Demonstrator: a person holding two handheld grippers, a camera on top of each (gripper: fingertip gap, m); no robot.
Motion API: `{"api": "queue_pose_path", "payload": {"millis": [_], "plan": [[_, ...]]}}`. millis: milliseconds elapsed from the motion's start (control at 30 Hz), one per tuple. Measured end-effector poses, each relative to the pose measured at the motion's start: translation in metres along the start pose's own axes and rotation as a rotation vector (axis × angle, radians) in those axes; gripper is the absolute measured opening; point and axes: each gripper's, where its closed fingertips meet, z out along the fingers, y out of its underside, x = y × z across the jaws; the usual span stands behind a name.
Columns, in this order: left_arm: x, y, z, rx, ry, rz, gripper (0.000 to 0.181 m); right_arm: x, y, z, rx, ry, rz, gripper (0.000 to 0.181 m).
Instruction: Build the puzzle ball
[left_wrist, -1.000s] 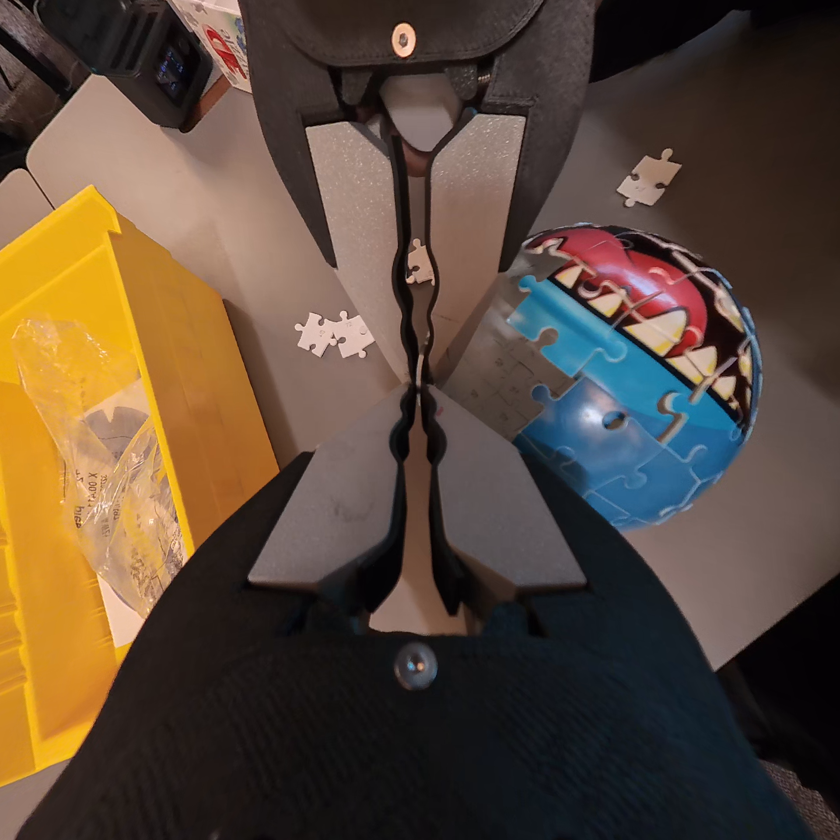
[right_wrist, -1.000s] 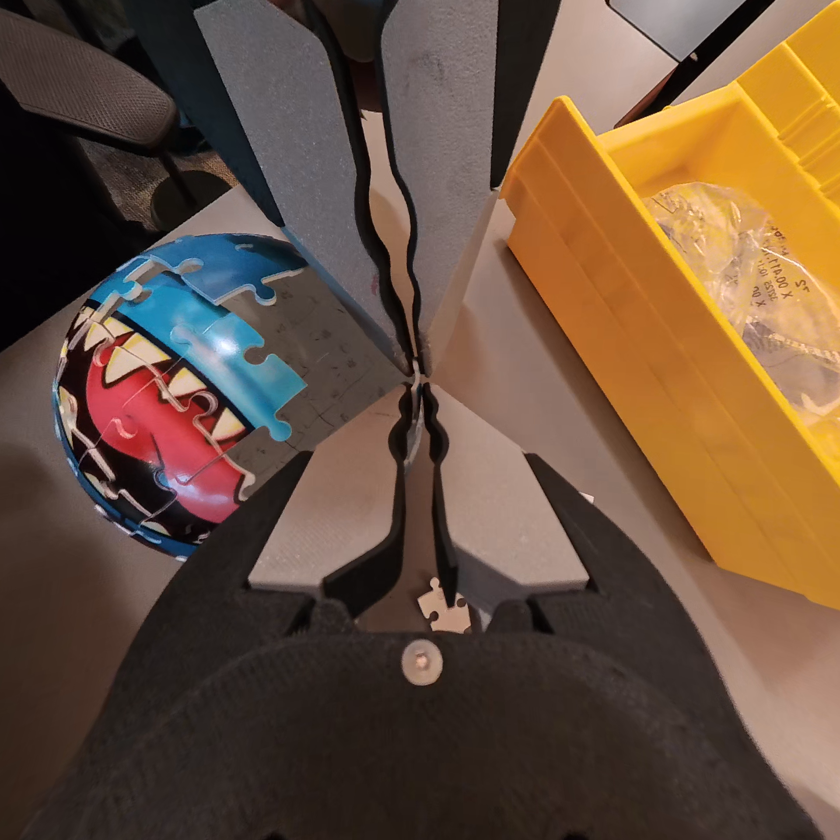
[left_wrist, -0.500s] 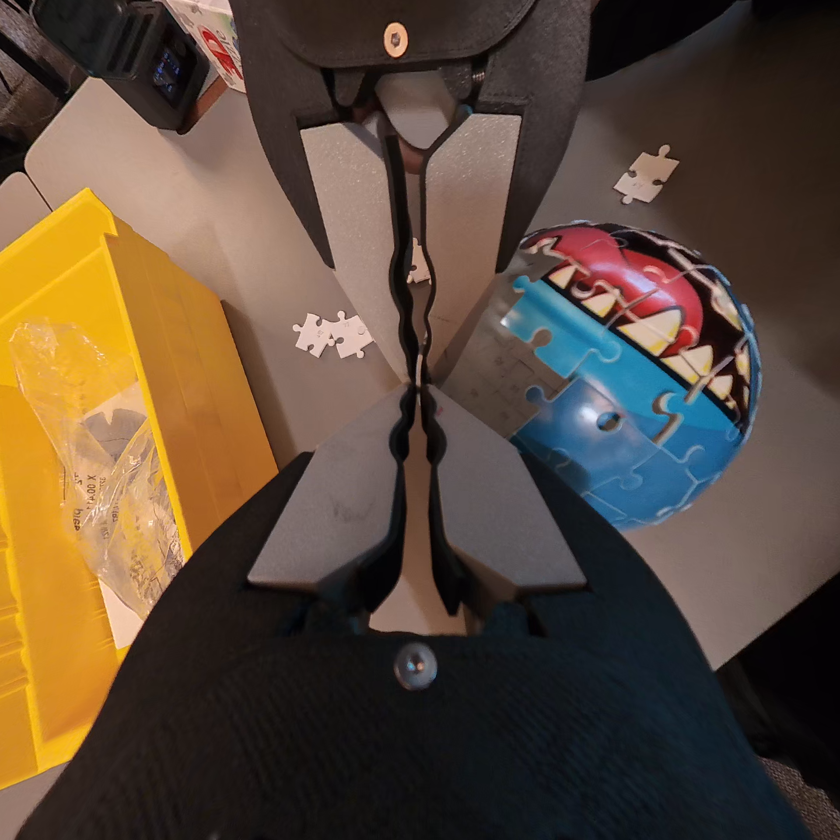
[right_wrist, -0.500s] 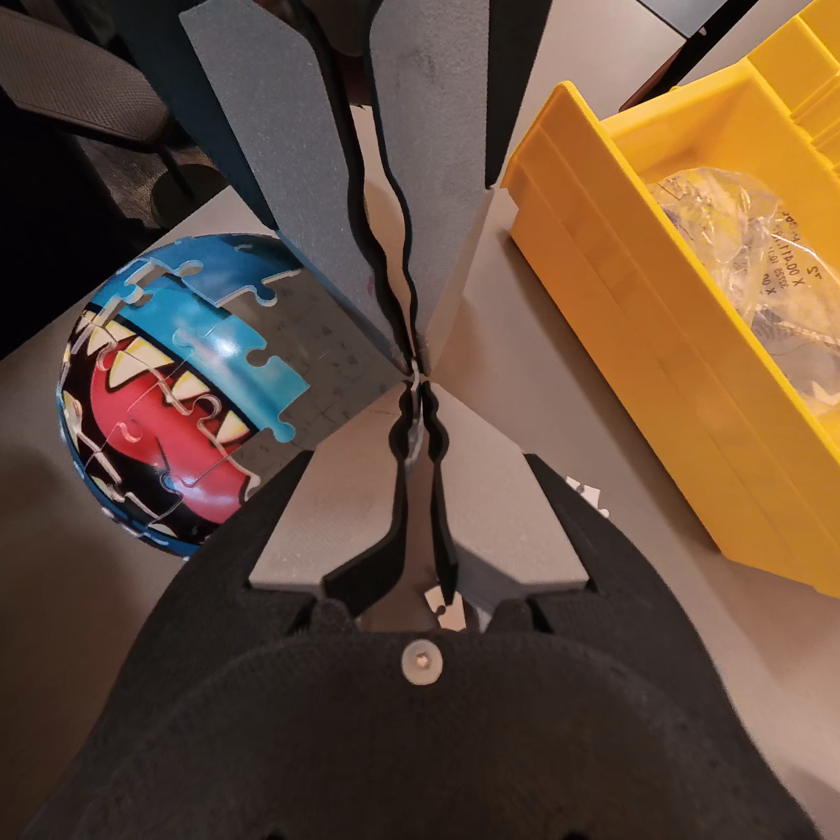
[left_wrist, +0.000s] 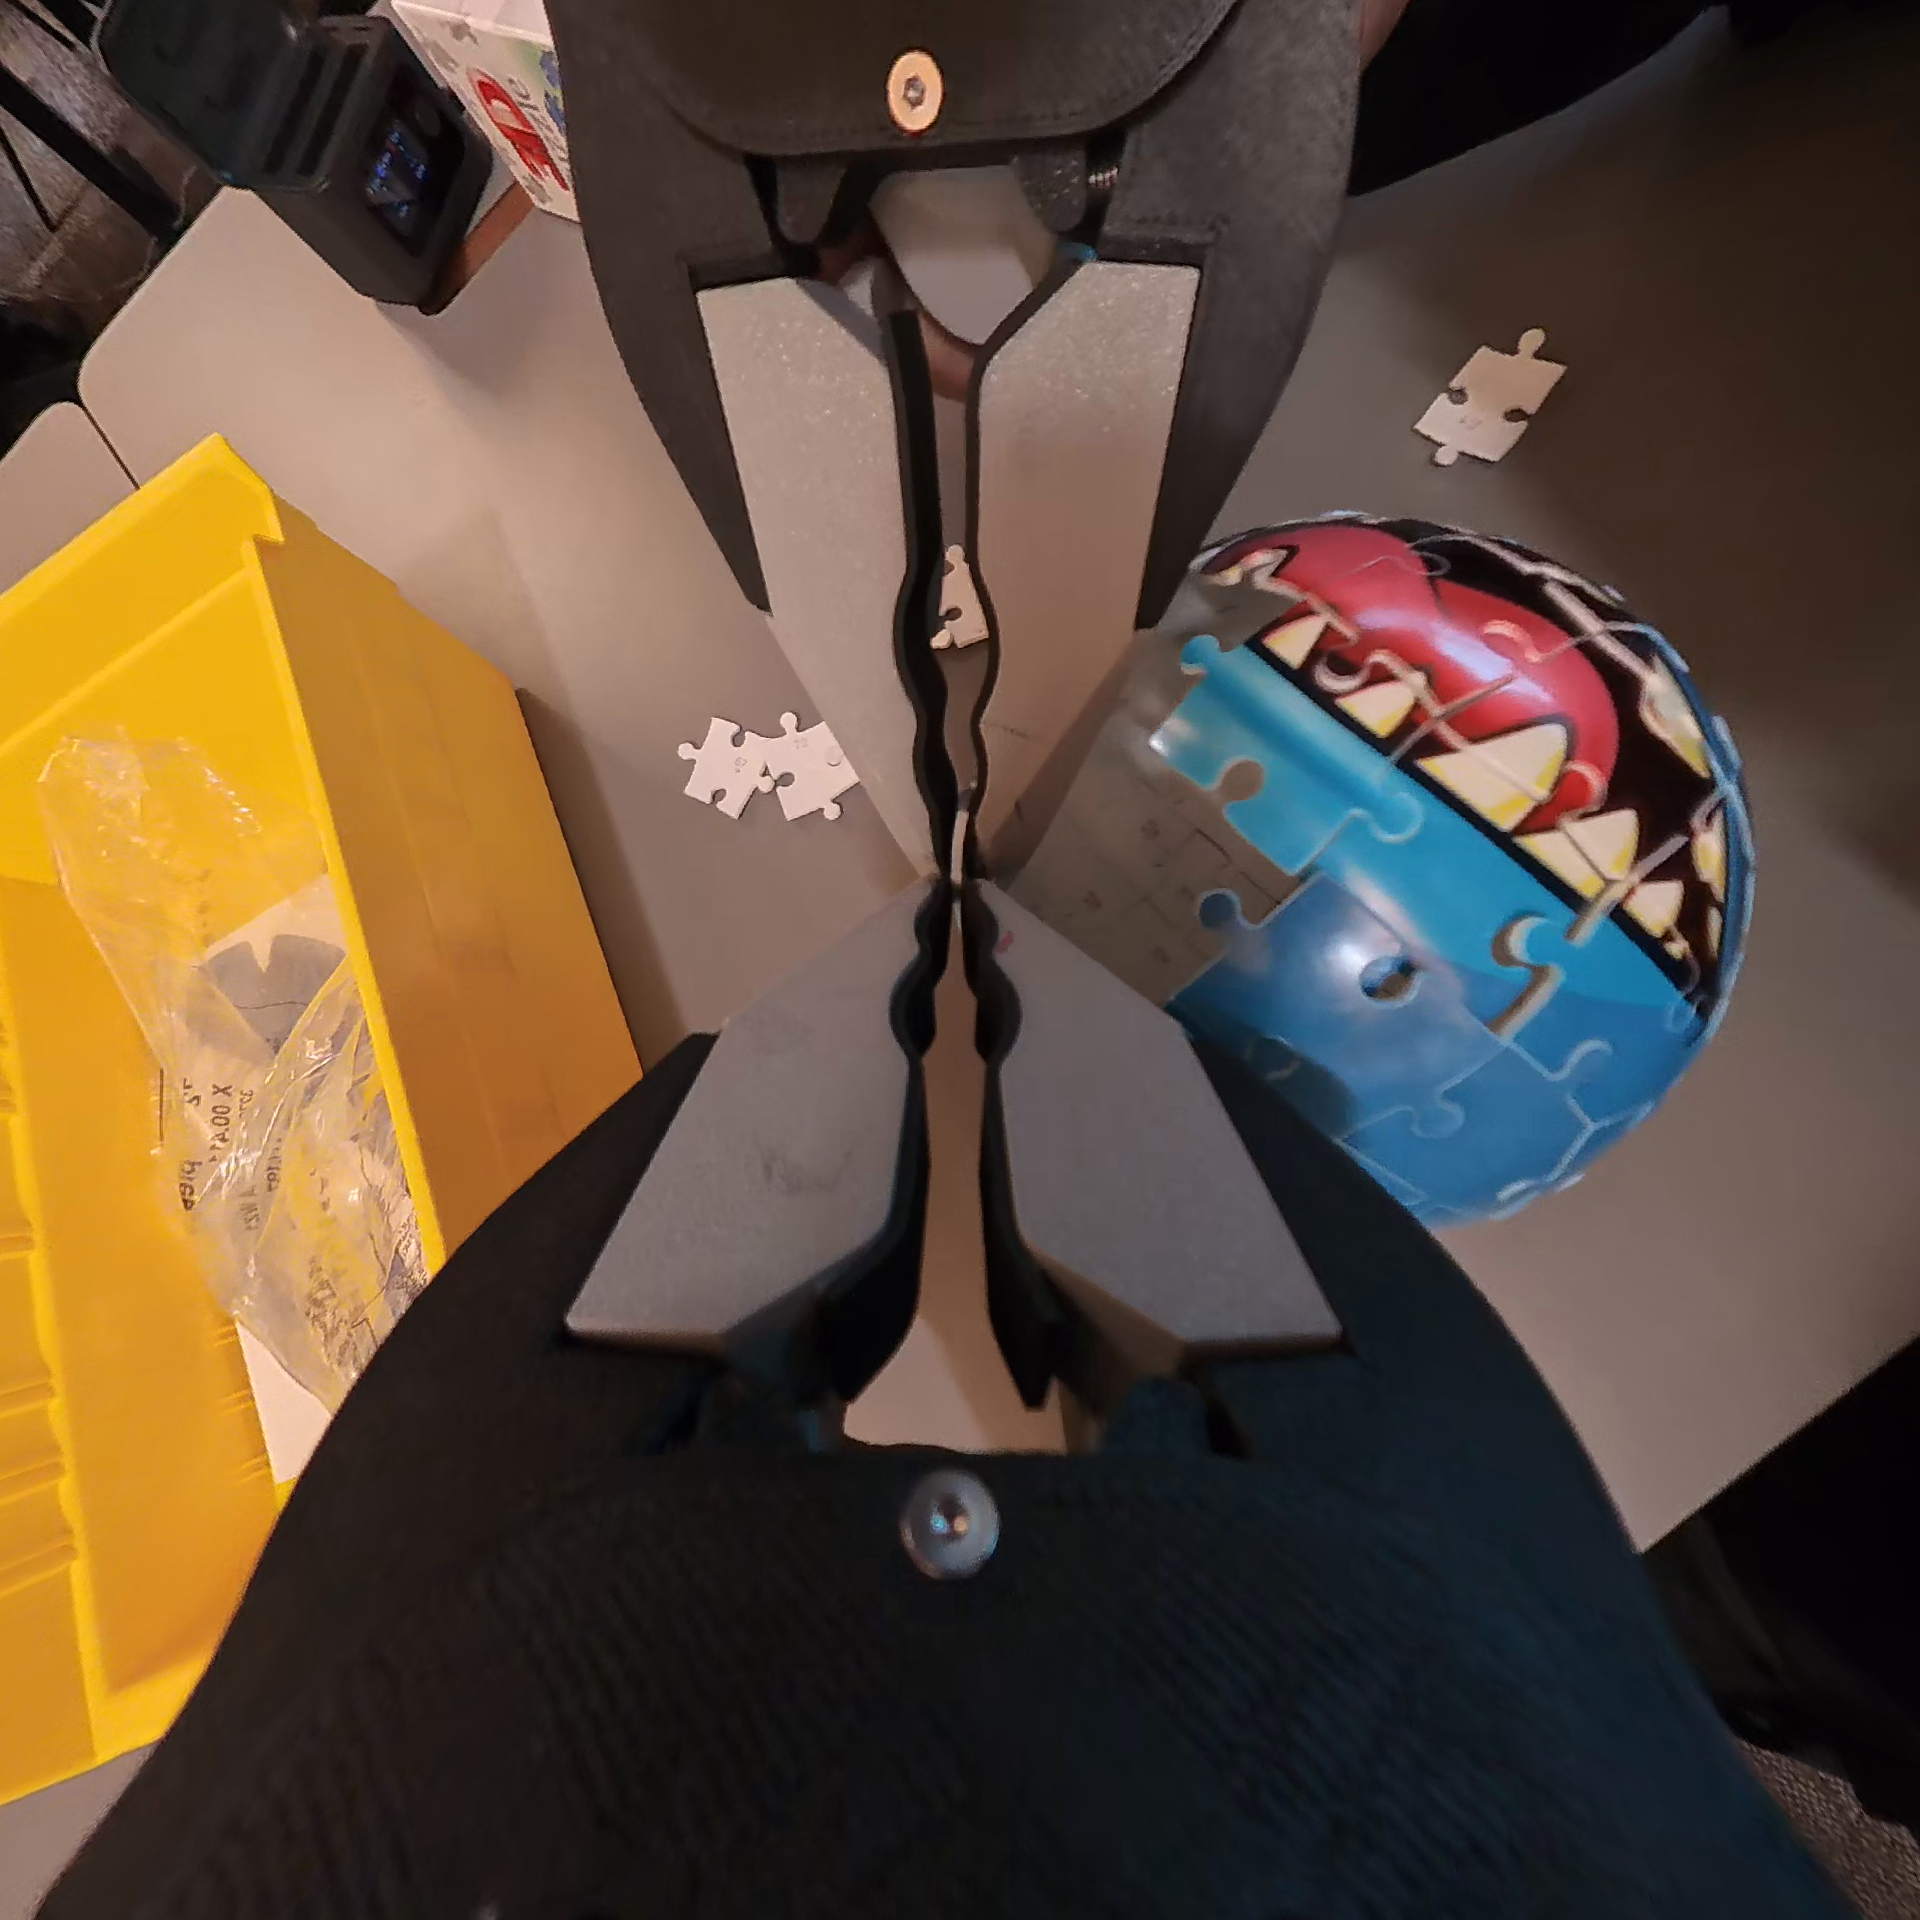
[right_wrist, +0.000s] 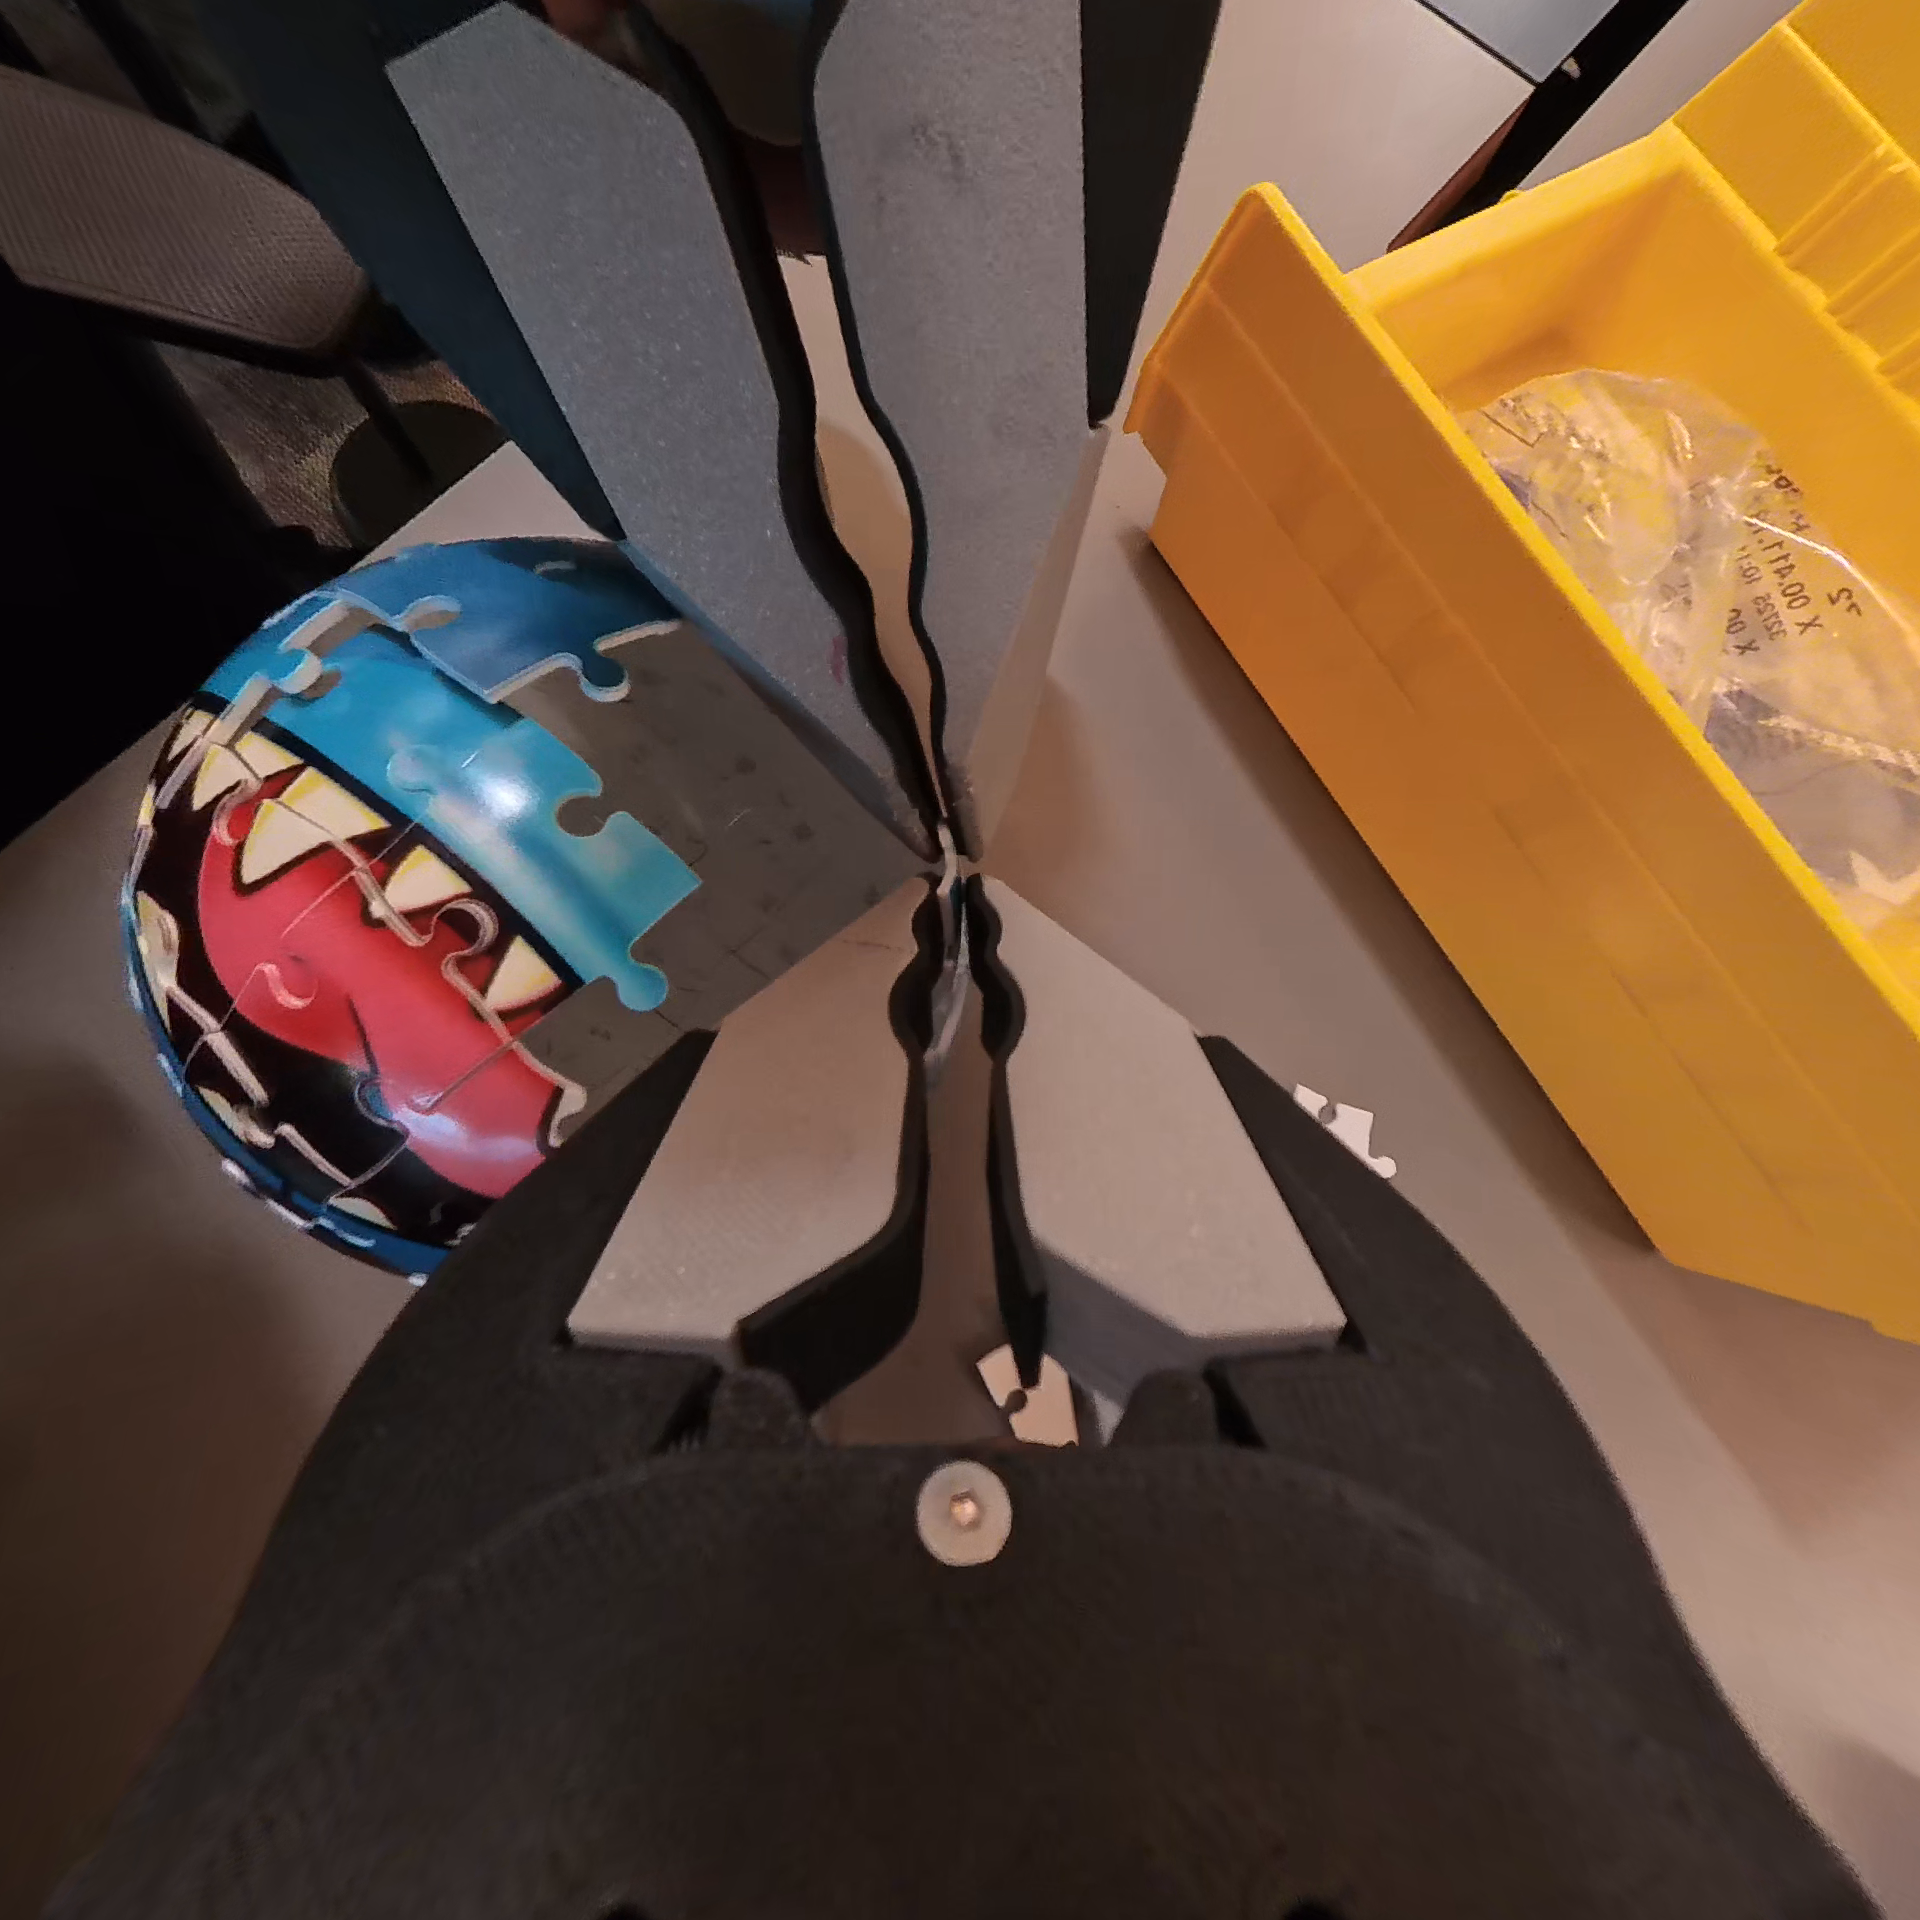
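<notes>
The puzzle ball (left_wrist: 1455, 935), blue with a red mouth and white teeth, rests on the grey table with a bare grey patch facing the grippers; it also shows in the right wrist view (right_wrist: 395, 914). My left gripper (left_wrist: 954, 899) and right gripper (right_wrist: 951, 894) meet tip to tip just above the table beside the ball. Both are shut. A thin puzzle piece (right_wrist: 951, 982) stands edge-on in the right gripper's jaws and reaches the left gripper's tips (right_wrist: 940, 821). The right gripper (left_wrist: 961, 831) faces me in the left wrist view.
A yellow bin (left_wrist: 343, 831) (right_wrist: 1455, 831) holding a clear plastic bag (left_wrist: 208, 987) stands beside the grippers. Loose white pieces lie on the table: a joined pair (left_wrist: 769, 769), one behind the ball (left_wrist: 1486, 416), one under the right gripper (right_wrist: 1023, 1397). A black device (left_wrist: 343, 156) sits at the far edge. My two grippers' fingertips are within a few centimetres of each other. Left tips and right tips are each some 20 centimetres from the ball (left_wrist: 1486, 416).
Almost nothing. Both grippers stay shut and tip to tip; the pair has drifted very slightly, and the ball and bin stay put.
</notes>
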Motion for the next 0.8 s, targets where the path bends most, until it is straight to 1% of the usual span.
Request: {"api": "queue_pose_path", "payload": {"millis": [100,167,267,367,600,667,800], "plan": [[0.001,-0.002,0.000,0.010,0.002,-0.002,0.000,0.000,0.001,-0.002,-0.018,0.017,-0.016,0.001],[0.000,0.000,0.000,0.000,-0.004,0.001,0.000,0.003,-0.001,-0.007,-0.021,0.045,-0.024,0.009],[0.000,0.000,0.001,0.004,0.000,-0.008,0.000,0.006,-0.003,-0.016,-0.012,0.062,-0.026,0.011],[-0.001,0.000,0.001,-0.001,-0.004,-0.006,0.000,0.004,-0.003,-0.017,-0.001,0.042,-0.021,0.007],[-0.002,0.003,0.000,-0.001,0.014,-0.027,0.000,0.003,-0.001,-0.008,0.018,0.003,0.003,0.004],[-0.002,0.003,0.000,0.003,0.024,-0.038,0.000,0.002,0.000,-0.007,0.017,-0.007,0.008,0.000],[-0.004,0.004,0.000,0.003,0.029,-0.047,0.000,0.004,-0.001,-0.006,0.029,-0.002,0.011,0.000]]}}
